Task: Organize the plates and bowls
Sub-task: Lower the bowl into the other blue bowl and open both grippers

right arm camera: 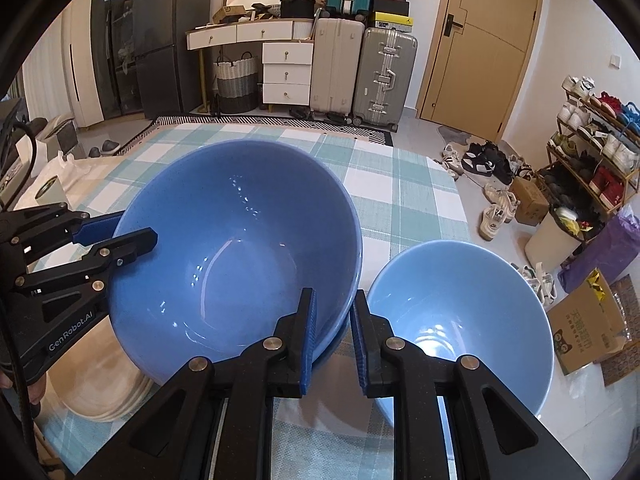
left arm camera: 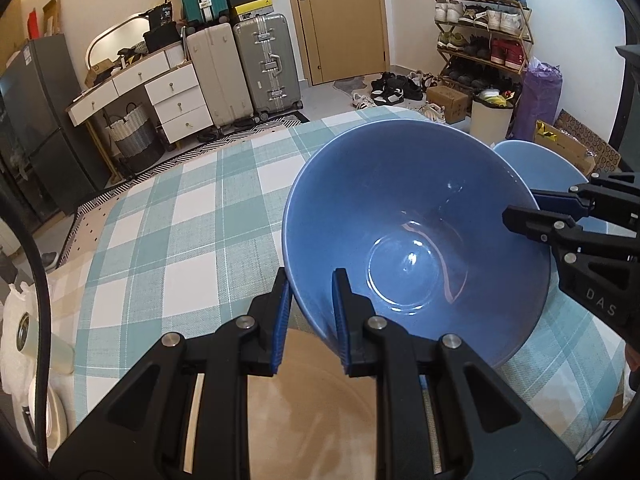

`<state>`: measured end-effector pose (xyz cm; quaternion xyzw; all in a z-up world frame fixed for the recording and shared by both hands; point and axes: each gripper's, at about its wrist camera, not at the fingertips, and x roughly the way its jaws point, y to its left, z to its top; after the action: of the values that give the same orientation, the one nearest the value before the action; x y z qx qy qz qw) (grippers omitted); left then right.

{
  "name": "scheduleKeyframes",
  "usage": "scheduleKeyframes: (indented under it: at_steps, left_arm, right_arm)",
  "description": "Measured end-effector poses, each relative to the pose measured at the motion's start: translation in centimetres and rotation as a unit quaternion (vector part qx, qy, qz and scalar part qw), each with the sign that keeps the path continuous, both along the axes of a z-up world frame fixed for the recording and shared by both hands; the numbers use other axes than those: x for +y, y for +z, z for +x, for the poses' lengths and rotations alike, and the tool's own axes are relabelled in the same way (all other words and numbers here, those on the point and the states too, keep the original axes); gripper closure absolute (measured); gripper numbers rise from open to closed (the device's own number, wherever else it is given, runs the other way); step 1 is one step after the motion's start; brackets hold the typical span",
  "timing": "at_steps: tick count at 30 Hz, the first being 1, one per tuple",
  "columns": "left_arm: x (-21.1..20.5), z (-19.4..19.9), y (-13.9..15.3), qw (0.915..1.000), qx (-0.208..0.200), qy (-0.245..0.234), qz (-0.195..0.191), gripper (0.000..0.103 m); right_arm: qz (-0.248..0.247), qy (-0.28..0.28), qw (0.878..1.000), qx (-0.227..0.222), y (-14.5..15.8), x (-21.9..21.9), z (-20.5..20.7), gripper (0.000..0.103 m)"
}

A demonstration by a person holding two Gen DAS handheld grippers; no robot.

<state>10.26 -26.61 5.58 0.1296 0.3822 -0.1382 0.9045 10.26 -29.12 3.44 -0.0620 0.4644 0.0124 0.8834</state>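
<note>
i held the large blue bowl by opposite rim edges, my left tongs and right tongs both clamped on it; the smaller pale-blue bowl sat just right of it.

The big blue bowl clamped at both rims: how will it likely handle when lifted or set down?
The big blue bowl looks glazed and glossy, so probably slippery in the left tool and right tool. It appears rigid ceramic, likely heavy and breakable. Its narrow base under a wide rim may let it tip.
</note>
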Motion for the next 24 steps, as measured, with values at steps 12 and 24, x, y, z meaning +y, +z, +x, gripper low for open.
scheduleKeyframes:
  at_steps: [12, 24]
  left_arm:
    - [-0.7, 0.9, -1.6, 0.9997, 0.003, -0.005, 0.022, 0.084]
    - [-0.5, 1.7, -2.9, 0.9995, 0.024, -0.007, 0.019, 0.077]
  right_arm:
    - [-0.036, 0.004, 0.999, 0.002, -1.3, 1.0, 0.2, 0.083]
    - [-0.063, 0.017, 0.998, -0.006, -1.9, 1.4, 0.4, 0.082]
